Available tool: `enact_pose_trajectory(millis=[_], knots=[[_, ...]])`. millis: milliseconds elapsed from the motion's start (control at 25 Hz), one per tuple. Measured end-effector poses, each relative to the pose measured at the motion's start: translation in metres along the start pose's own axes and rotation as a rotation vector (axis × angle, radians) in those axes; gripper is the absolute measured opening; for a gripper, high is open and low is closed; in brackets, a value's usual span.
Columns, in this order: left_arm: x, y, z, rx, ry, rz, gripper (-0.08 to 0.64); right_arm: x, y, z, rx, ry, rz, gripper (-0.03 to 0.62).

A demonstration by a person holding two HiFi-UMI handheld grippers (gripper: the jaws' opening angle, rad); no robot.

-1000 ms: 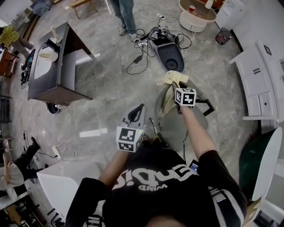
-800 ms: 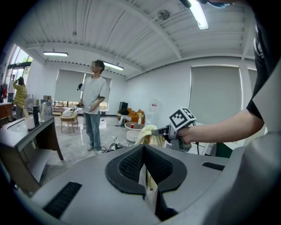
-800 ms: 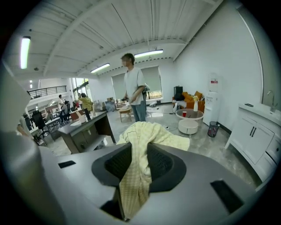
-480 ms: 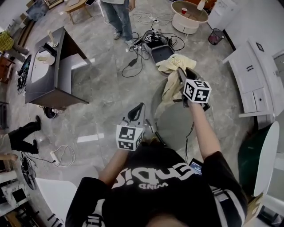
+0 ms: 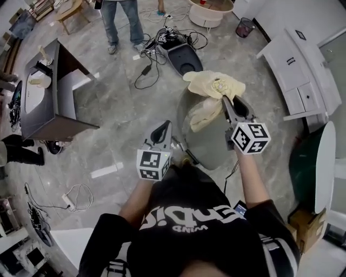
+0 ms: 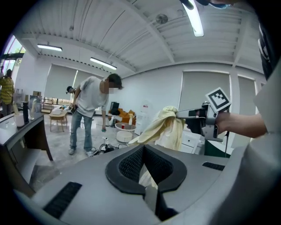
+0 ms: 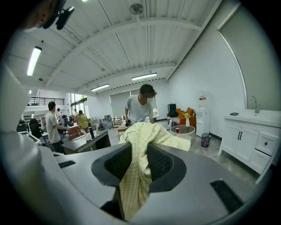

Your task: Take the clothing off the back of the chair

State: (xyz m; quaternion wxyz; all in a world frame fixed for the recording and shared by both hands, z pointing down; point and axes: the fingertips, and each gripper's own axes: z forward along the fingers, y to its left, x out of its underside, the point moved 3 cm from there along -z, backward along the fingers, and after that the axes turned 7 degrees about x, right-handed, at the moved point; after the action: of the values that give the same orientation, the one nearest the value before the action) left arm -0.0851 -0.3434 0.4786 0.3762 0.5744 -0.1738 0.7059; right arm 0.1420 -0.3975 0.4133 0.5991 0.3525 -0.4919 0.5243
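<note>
Pale yellow clothing was found clenched in the right tongs, right of centre in the head view. In the right gripper view its fabric was seen pinched between the pads and trailing down out of them. Against the frame a second earlier, the right tongs had been carried toward the upper part of the frame. The clothing, then draped low over the back of the grey chair, had been drawn up with them, so that it now hung in a loose bundle from the tips. The lift-off was therefore judged to be well under way. Whether the lowest fold was yet free of the chair's back could not be told, since it overlapped the chair's edge in the head view. The left tongs were kept near the centre of the frame, much as before, their jaws slightly parted with nothing between them. A standing person was now seen further toward the upper left, the whole view having shifted.
</note>
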Motion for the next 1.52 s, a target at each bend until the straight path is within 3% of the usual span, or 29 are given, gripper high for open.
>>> enact_pose_trajectory(millis=[360, 720, 1040, 1520], knots=[[0.008, -0.038, -0.001, 0.008, -0.013, 0.017, 0.015, 0.021, -0.018, -0.096, 0.051, -0.033, 0.008, 0.117], [0.030, -0.131, -0.049, -0.058, -0.036, -0.013, 0.015, 0.076, -0.022, -0.187, -0.032, 0.011, -0.001, 0.117], [0.058, -0.191, -0.118, -0.127, -0.012, -0.037, 0.015, 0.111, 0.007, -0.250, -0.126, 0.036, -0.023, 0.117], [0.068, -0.216, -0.175, -0.118, -0.055, 0.017, 0.015, 0.143, 0.053, -0.308, -0.135, 0.003, 0.017, 0.117]])
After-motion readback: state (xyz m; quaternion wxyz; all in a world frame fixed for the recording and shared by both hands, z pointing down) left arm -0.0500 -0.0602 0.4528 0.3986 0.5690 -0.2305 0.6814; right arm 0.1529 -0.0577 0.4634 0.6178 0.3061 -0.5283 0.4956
